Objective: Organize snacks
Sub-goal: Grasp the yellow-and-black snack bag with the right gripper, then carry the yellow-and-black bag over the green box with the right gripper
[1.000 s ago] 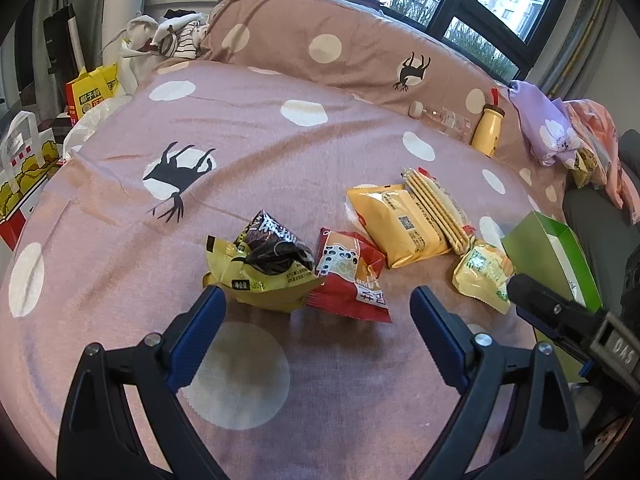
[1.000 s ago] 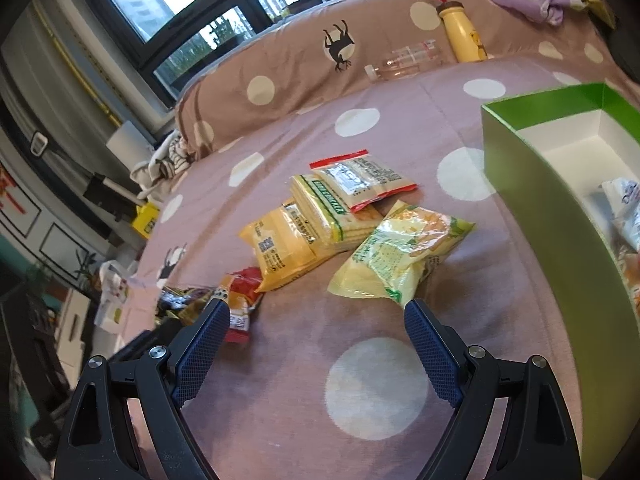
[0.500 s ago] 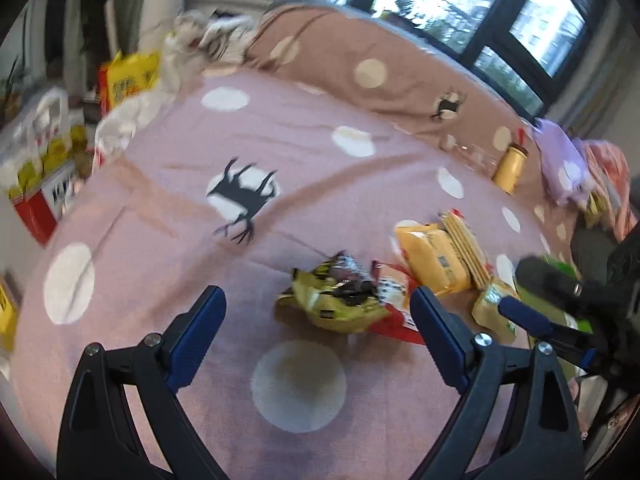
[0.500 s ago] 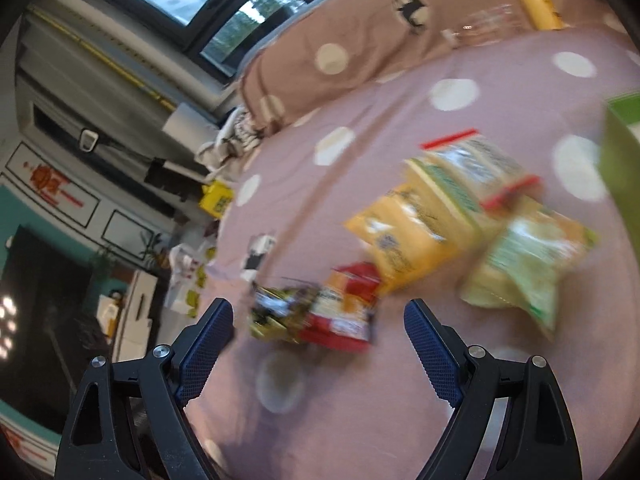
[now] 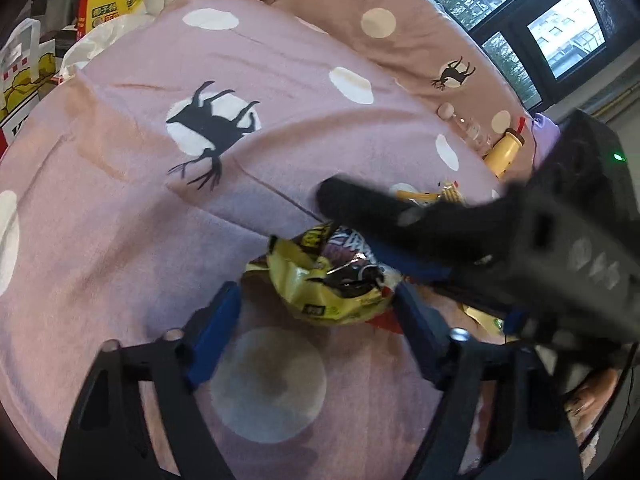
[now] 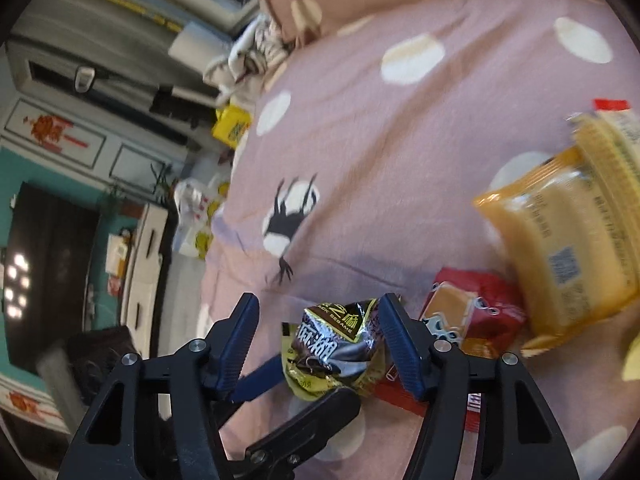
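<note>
Both grippers are closing in on the same crumpled yellow snack packet (image 5: pixel 332 280), which lies on the pink bedspread (image 5: pixel 132 208). The left gripper (image 5: pixel 316 316) has just been narrowing its jaws; the packet sits just beyond the tips, not yet pinched. The right gripper (image 6: pixel 320 336) has been narrowing too, straddling the packet's dark top, one pad apparently brushing it. A red packet (image 6: pixel 472 316) lies beside the yellow one, an orange packet (image 6: pixel 560 248) beyond. The step looks like a pickup; next, one gripper should finish closing.
</note>
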`<state>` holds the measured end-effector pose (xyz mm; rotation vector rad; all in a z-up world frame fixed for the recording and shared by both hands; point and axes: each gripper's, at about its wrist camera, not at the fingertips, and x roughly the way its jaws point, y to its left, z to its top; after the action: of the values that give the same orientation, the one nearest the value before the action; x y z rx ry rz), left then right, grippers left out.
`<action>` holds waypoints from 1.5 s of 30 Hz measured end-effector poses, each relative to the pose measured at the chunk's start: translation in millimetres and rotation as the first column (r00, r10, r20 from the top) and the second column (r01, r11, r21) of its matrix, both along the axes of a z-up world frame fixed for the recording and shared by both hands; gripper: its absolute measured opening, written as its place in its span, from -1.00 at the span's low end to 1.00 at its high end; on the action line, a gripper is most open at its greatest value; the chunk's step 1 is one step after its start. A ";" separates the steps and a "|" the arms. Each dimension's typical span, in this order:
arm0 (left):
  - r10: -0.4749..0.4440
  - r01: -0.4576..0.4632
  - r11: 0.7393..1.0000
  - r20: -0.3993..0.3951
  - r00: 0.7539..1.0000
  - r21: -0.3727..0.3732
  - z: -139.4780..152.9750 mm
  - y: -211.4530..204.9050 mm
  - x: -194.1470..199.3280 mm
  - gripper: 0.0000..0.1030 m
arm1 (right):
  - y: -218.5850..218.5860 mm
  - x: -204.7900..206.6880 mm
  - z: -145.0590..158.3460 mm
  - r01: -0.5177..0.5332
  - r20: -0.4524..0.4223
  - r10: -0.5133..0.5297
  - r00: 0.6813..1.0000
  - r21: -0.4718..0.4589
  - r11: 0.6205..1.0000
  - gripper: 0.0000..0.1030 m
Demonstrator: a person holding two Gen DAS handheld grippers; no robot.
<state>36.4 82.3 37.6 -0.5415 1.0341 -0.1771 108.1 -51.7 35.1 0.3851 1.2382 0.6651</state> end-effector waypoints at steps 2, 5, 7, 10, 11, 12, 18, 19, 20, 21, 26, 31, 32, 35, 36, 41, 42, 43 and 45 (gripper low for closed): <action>-0.010 0.010 1.000 -0.002 1.000 -0.001 -2.3 -2.4 1.6 0.18 | 4.0 -1.4 -4.4 -0.023 0.002 0.023 1.000 -0.044 0.999 0.17; -0.013 0.013 1.000 -0.001 1.000 0.013 -5.3 -6.6 3.7 0.04 | 2.3 -3.7 -6.7 -0.027 0.012 0.027 1.000 -0.042 0.999 0.04; -0.016 0.016 1.000 0.007 1.000 0.022 -4.5 -8.3 3.1 0.02 | -2.6 -5.8 -6.4 -0.018 0.010 0.018 1.000 -0.017 1.000 -0.04; -0.037 0.036 0.999 0.032 0.999 0.032 -0.3 -13.0 -0.4 0.00 | -6.2 -14.2 1.7 -0.006 0.050 0.008 0.999 -0.037 0.999 -0.06; -0.046 0.044 0.999 0.045 0.998 0.031 2.4 -14.4 -2.7 0.00 | -9.5 -18.2 6.2 0.002 0.063 0.000 0.998 -0.037 0.999 -0.06; -0.053 0.051 0.998 0.063 0.997 0.031 6.2 -16.1 -5.0 0.00 | -11.3 -20.0 9.4 0.008 0.072 -0.006 0.997 -0.033 0.999 -0.06; -0.111 0.106 0.994 0.184 0.977 0.034 27.4 -31.6 -21.2 0.00 | -30.1 -47.0 41.5 0.075 0.195 -0.068 0.978 -0.027 0.997 -0.06; -0.123 0.118 0.992 0.204 0.971 0.036 29.9 -35.6 -24.1 0.00 | -35.1 -52.8 45.2 0.094 0.214 -0.087 0.973 -0.024 0.995 -0.06; -0.135 0.129 0.991 0.220 0.966 0.040 32.4 -40.5 -26.8 -0.01 | -40.8 -58.5 47.7 0.112 0.225 -0.106 0.969 -0.015 0.994 -0.06; -0.149 0.141 0.989 0.236 0.960 0.048 35.0 -45.9 -30.1 -0.01 | -45.4 -62.2 50.0 0.127 0.233 -0.122 0.965 -0.006 0.992 -0.06; -0.226 0.220 0.974 0.307 0.925 0.054 43.2 -70.1 -46.5 -0.01 | -71.6 -91.0 64.4 0.206 0.301 -0.194 0.934 -0.008 0.979 -0.06; -0.269 0.281 0.960 0.357 0.895 0.018 48.2 -89.8 -61.1 -0.01 | -91.7 -113.5 75.8 0.277 0.347 -0.247 0.905 -0.039 0.960 -0.06; -0.275 0.289 0.957 0.366 0.889 0.016 49.2 -93.4 -63.5 -0.01 | -96.4 -118.2 77.5 0.288 0.352 -0.258 0.900 -0.036 0.957 -0.06; -0.297 0.317 0.948 0.376 0.877 0.011 50.9 -103.3 -72.7 -0.01 | -108.9 -130.0 79.1 0.308 0.357 -0.275 0.893 -0.040 0.950 -0.06; -0.307 0.326 0.945 0.377 0.874 0.014 50.4 -106.7 -75.2 -0.01 | -111.5 -132.7 78.6 0.312 0.357 -0.278 0.892 -0.040 0.949 -0.06; -0.333 0.351 0.936 0.362 0.871 0.018 48.9 -120.3 -83.6 -0.01 | -125.1 -146.1 74.5 0.330 0.347 -0.300 0.888 -0.031 0.943 -0.06; -0.344 0.359 0.933 0.365 0.865 0.027 50.6 -125.7 -87.0 -0.01 | -128.8 -150.1 75.0 0.333 0.353 -0.302 0.885 -0.029 0.942 -0.06; -0.351 0.365 0.930 0.369 0.861 0.035 51.9 -129.0 -89.7 -0.01 | -133.6 -154.1 76.1 0.336 0.360 -0.305 0.882 -0.024 0.942 -0.06; -0.362 0.377 0.926 0.374 0.854 0.037 54.1 -136.1 -93.7 -0.01 | -142.3 -158.7 78.4 0.348 0.360 -0.318 0.877 -0.019 0.937 -0.06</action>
<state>-57.3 -53.8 91.7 -0.3175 0.7495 -0.6222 -50.6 -194.0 113.6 0.3799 0.8262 0.3615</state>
